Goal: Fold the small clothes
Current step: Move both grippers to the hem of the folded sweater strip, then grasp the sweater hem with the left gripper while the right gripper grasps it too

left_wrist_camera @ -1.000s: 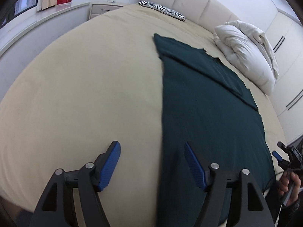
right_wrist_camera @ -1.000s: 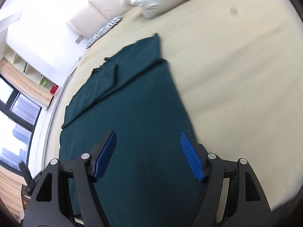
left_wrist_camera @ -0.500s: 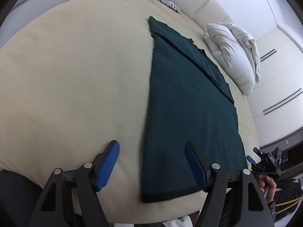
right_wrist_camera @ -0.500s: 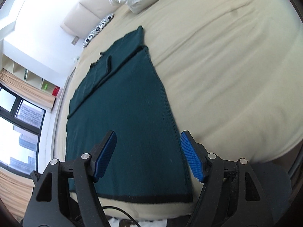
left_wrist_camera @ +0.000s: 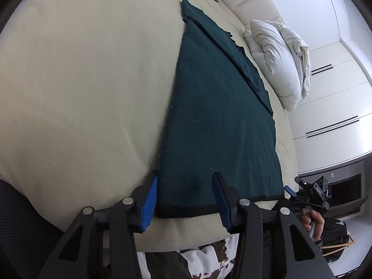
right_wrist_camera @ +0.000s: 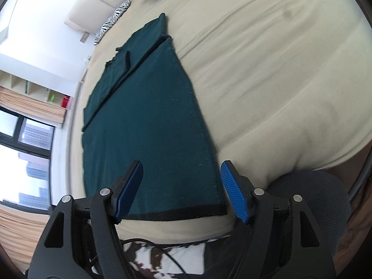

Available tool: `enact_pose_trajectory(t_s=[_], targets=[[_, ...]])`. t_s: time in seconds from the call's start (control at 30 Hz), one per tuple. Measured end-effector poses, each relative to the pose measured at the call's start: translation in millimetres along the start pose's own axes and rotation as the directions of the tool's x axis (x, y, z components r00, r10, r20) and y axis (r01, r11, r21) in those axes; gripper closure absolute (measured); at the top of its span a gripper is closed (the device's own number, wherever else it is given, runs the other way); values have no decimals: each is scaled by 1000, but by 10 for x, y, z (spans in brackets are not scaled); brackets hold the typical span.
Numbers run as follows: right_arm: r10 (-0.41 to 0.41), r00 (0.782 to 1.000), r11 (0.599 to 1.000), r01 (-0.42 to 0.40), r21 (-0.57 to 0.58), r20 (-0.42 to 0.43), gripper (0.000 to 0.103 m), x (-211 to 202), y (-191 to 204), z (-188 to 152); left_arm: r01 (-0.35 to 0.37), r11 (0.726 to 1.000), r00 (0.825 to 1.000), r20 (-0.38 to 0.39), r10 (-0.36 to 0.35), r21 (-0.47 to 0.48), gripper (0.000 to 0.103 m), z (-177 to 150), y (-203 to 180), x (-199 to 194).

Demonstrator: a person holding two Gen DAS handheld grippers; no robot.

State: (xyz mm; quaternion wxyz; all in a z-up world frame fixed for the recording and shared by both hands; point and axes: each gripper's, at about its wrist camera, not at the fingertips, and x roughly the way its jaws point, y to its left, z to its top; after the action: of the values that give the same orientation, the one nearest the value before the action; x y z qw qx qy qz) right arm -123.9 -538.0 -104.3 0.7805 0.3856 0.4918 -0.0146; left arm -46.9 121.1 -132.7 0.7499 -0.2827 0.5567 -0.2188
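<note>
A dark green garment [left_wrist_camera: 216, 116] lies flat on the cream bed [left_wrist_camera: 81, 93], its black hem at the near edge and its far part folded over. My left gripper [left_wrist_camera: 184, 197] is open and empty, hovering over the hem's near left corner. My right gripper [right_wrist_camera: 181, 190] is open and empty over the garment [right_wrist_camera: 148, 121] at the hem's near right corner. The right gripper also shows in the left wrist view [left_wrist_camera: 309, 195], beyond the hem's right end.
A white duvet [left_wrist_camera: 279, 58] is bunched at the bed's far right by the headboard. A zebra-print pillow [right_wrist_camera: 114, 18] lies at the head. White wardrobes [left_wrist_camera: 332, 107] stand to the right. A dark chair back [right_wrist_camera: 313, 197] is below the bed's near edge.
Both grippers have drawn back toward the near edge of the bed, from over the garment's middle to its hem corners. Both stay open.
</note>
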Motion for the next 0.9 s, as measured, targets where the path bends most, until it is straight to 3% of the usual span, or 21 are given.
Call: enact_pose_trajectory(t_s=[0.03,0.13,0.2,0.43,0.7,0.9], targets=[[-14,1000,1000,14,-6,-10,36,9,8,5,8,1000,1000,-1,-8,-4,56,-7,0,-9],[-58,996,998,55,-39,-72,36,85,43,4,1,1000,1000,-19,-1,-5,88,-28,4,10],[-75,991,996,69,-58,-114,36,118,67,23,-2,1000,1000,-21,2,-6,94,-56,10,25],[-166,955,984,146,-98,-247,36,247,21,171,0,1000,1000,-2,0,-11,95,-56,5,-7],[-168,912,980,115,-159,-374,36,386,-18,268,6,1000,1000,5,-6,-17,95,-60,44,3],[-126,913,986,74,-146,-388,34,383,-55,246,10,1000,1000,14,-10,-13,95,-77,46,-3]])
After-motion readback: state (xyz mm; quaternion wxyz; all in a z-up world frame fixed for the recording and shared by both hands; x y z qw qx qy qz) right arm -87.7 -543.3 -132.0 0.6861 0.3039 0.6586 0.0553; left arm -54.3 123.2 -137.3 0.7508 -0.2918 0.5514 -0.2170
